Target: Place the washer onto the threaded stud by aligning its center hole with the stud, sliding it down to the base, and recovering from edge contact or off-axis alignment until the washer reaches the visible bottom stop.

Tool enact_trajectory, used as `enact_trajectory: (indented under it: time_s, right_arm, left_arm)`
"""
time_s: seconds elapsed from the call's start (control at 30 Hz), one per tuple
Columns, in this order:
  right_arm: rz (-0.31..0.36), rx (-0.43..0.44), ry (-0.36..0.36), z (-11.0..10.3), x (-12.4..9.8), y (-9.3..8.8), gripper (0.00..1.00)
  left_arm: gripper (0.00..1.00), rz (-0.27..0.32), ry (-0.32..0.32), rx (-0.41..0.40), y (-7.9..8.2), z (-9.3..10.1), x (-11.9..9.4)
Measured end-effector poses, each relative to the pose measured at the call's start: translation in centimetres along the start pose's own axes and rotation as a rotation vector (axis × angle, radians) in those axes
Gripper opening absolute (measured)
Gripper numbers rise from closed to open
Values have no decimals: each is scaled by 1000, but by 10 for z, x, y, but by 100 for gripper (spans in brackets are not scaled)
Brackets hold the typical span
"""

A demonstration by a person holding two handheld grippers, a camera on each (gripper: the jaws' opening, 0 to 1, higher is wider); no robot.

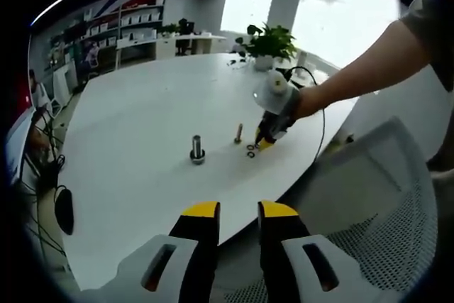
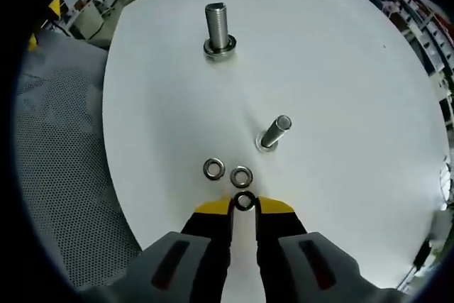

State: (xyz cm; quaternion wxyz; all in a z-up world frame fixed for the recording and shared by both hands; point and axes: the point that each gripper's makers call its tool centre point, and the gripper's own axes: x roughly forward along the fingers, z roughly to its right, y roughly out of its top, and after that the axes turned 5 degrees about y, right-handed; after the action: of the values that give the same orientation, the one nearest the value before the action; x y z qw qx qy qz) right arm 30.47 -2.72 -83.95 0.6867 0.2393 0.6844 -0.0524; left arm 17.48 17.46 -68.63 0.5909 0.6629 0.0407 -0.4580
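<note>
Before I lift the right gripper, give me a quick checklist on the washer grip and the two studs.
1. Small dark ring washer between the right gripper tips: ok, though whether it is clamped: cannot tell.
2. Two loose silver washers clear of the tips: ok.
3. Thin silver threaded stud standing, nothing on it: ok.
4. Thick grey threaded stud upright with collar at its base: ok.
5. Left gripper open, back at the white table's edge: ok.
</note>
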Motion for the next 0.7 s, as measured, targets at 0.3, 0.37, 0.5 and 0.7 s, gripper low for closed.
enact_trajectory:
  time_s: [0.3, 0.37, 0.5, 0.7]
  right_arm:
    - [23, 59, -19, 2, -5, -1, 13]
    - [30, 55, -25, 4, -9, 2, 13]
    - [57, 56, -36, 9, -18, 10, 13]
    - [92, 48, -41, 12, -28, 27, 13]
  left_arm:
    - [19, 5, 4, -4, 1, -1, 0]
    - [19, 8, 4, -3, 1, -1, -1]
    - [19, 12, 2, -2, 2, -1, -1]
    - [19, 11, 5, -3, 2, -1, -1]
